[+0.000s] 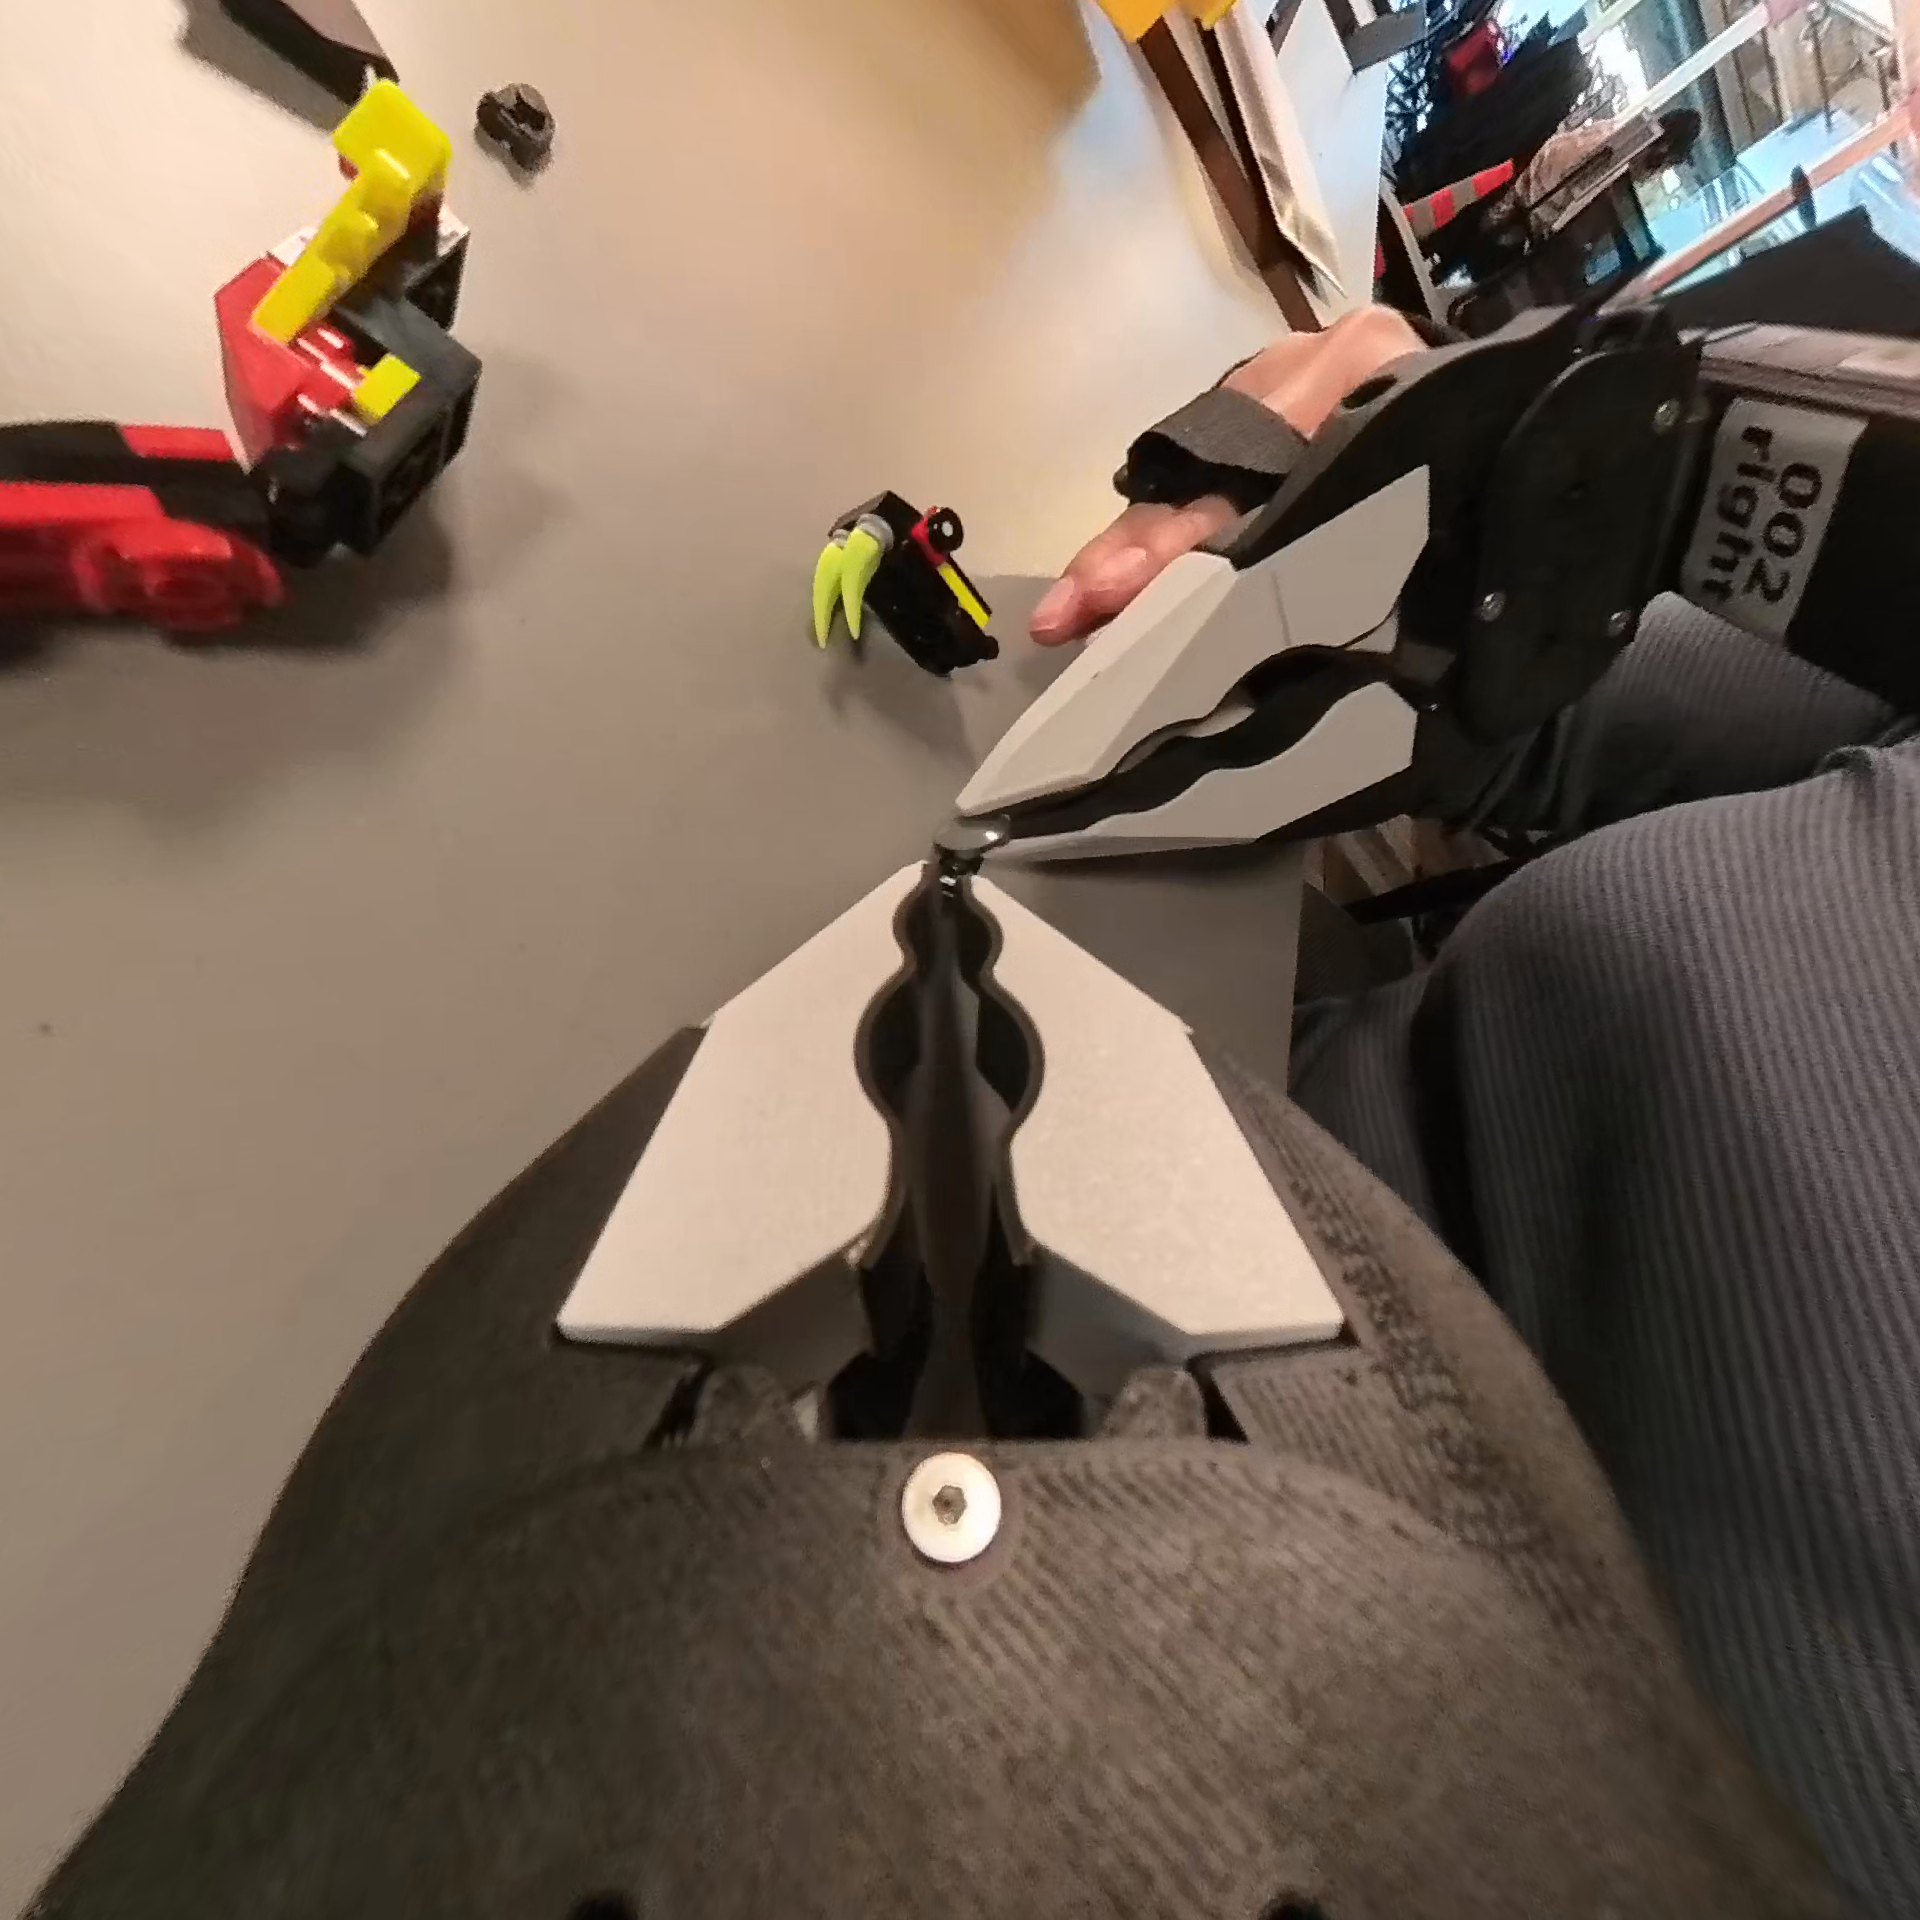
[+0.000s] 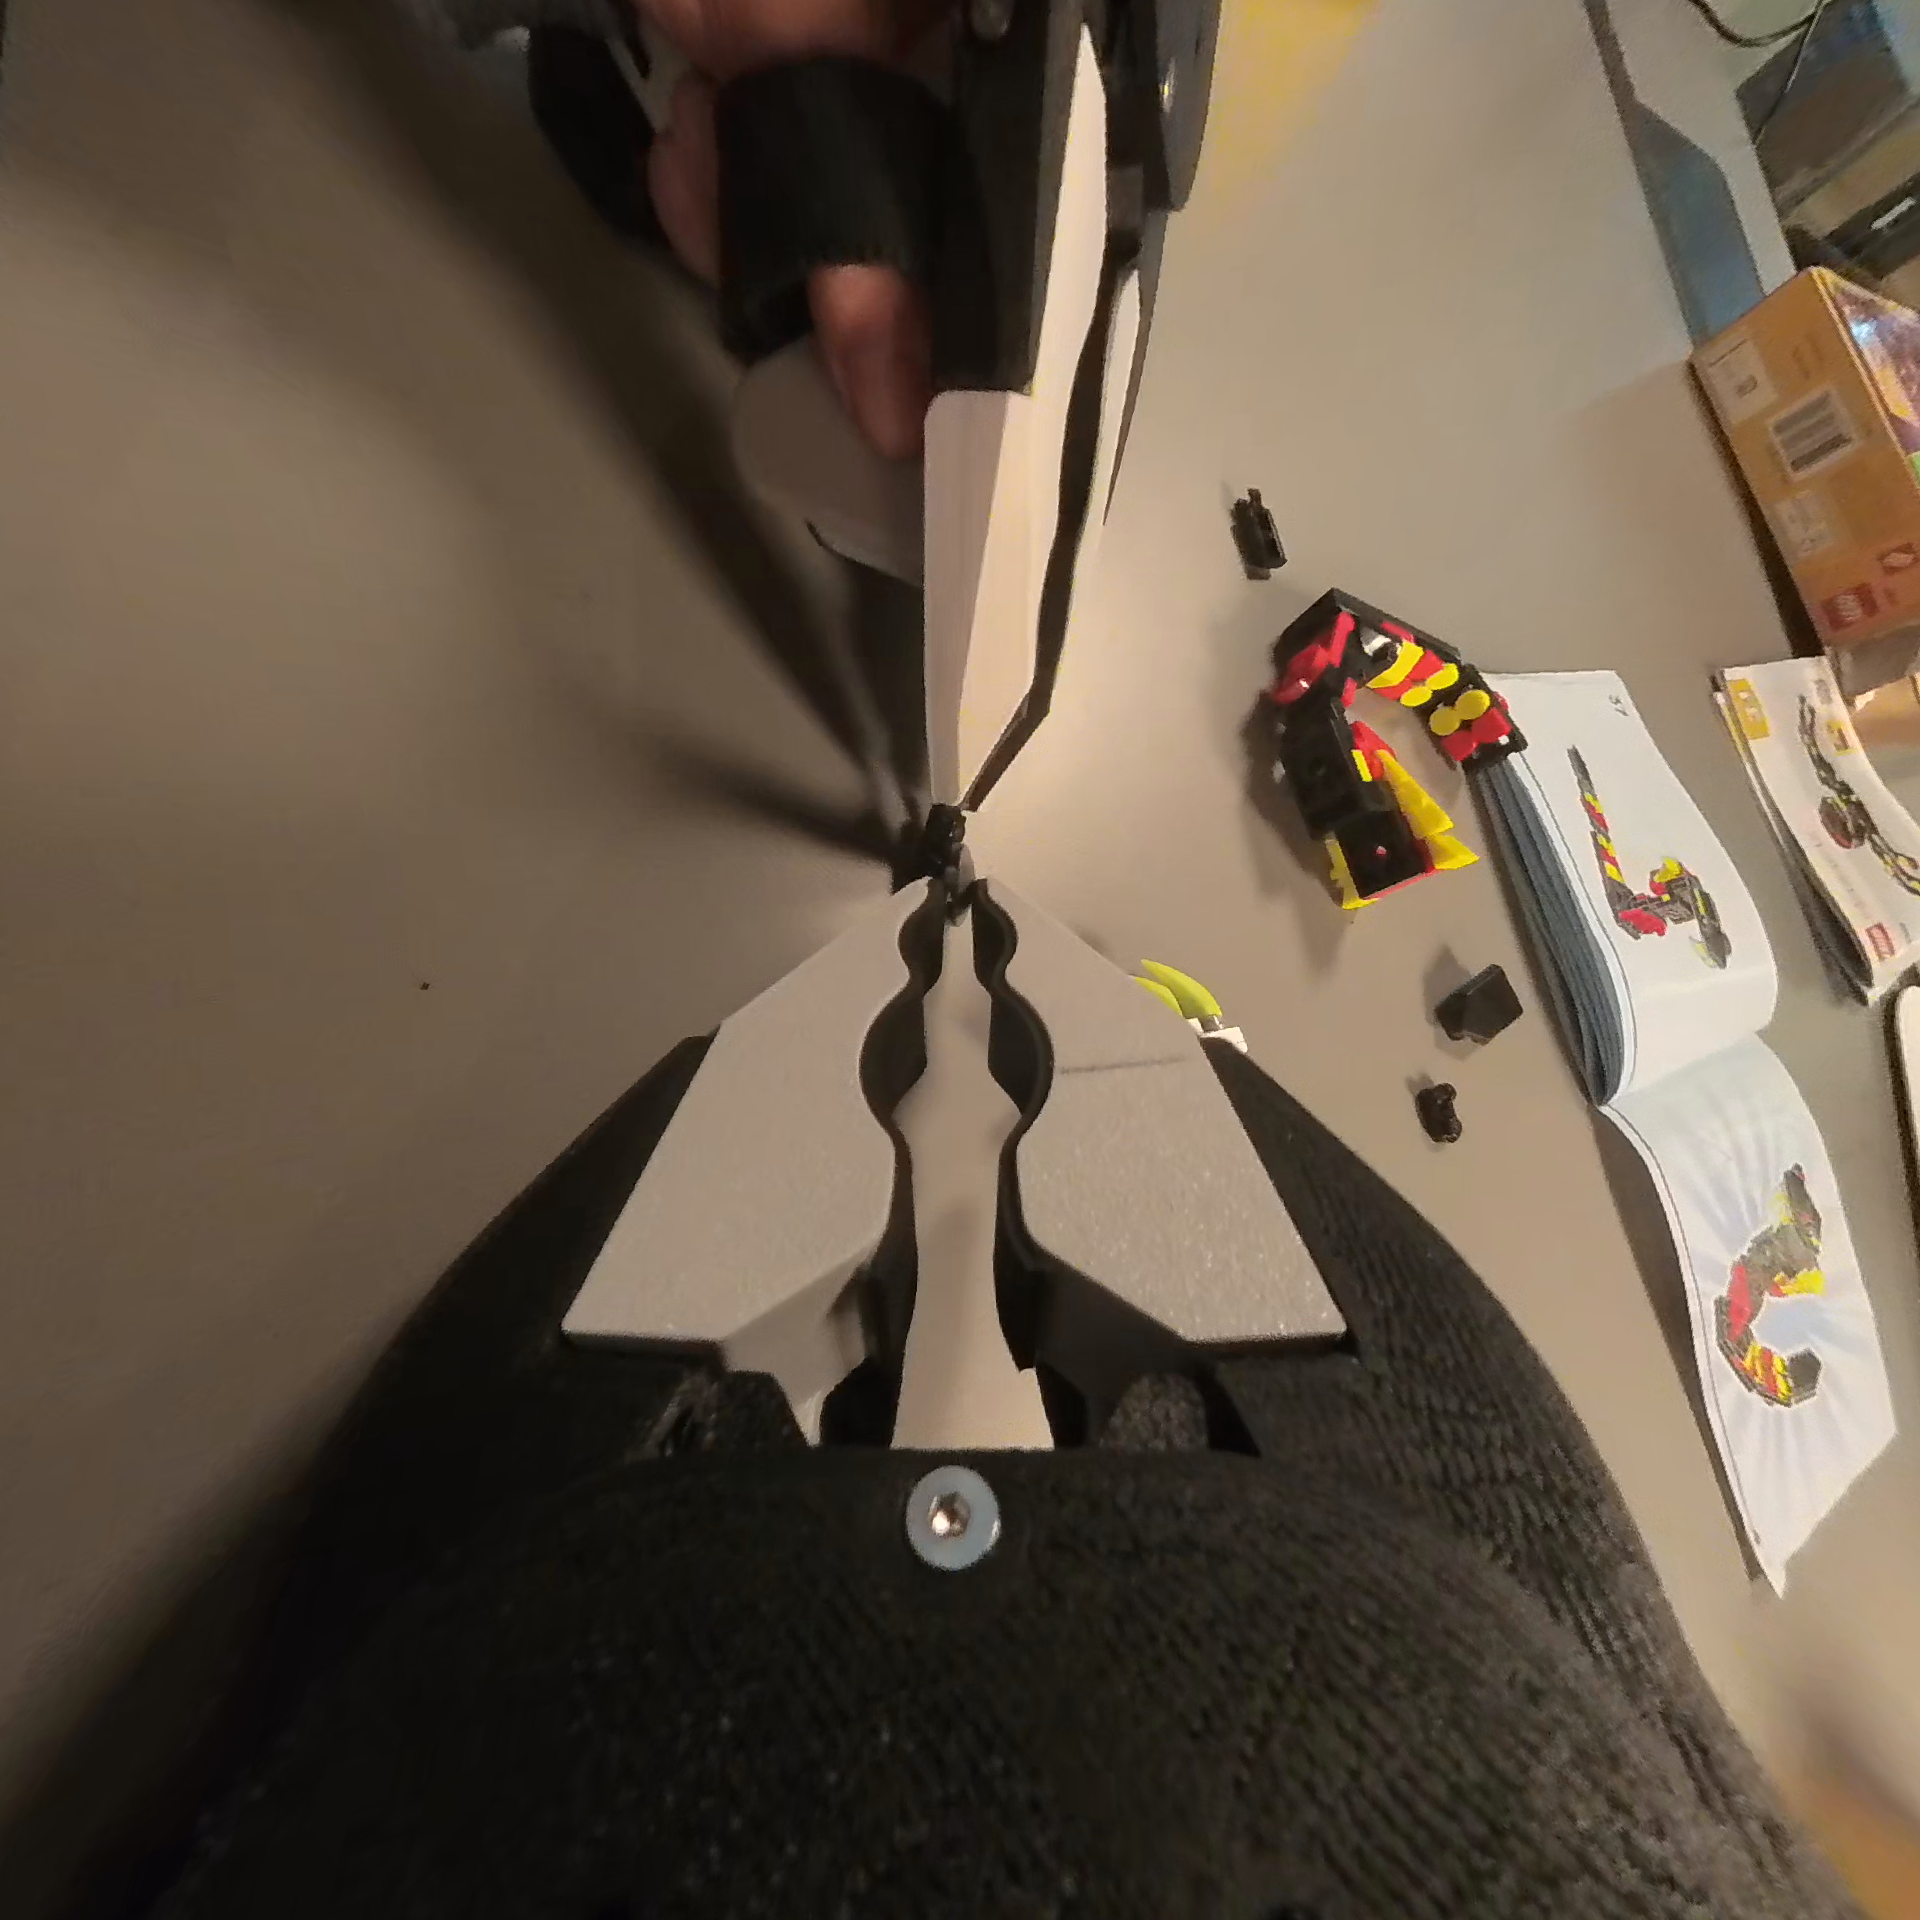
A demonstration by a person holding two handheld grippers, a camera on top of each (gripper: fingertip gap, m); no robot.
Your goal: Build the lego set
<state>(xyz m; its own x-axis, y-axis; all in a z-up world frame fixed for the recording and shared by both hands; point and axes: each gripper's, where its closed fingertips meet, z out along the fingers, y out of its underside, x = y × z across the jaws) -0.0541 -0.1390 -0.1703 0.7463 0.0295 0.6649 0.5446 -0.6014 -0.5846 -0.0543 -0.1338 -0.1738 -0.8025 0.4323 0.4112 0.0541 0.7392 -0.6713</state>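
Above the grey surface (image 1: 312, 935), we see both the left gripper (image 1: 948, 883) and right gripper (image 1: 982, 826) with fingers pinched tip-to-tip on one tiny dark lego piece (image 1: 961, 850); uneven pulling could, we judge, flick it away. Only the right wrist view shows the instruction booklet (image 2: 1662, 935) at three o'clock of the red-and-black model (image 2: 1361, 758); only the left shows the clawed sub-assembly (image 1: 914, 592) whole, at twelve o'clock.

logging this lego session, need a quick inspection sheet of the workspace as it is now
surface: grey table, mostly bare
job's things: red, black and yellow lego model; small piece with green claws; loose black pieces; open instruction booklet
clutter: cardboard box
grippers: left hand-held gripper and right hand-held gripper tip to tip, each pinching a tiny dark piece
cables: nothing seen
surroundings: person's trouser leg, windows behind
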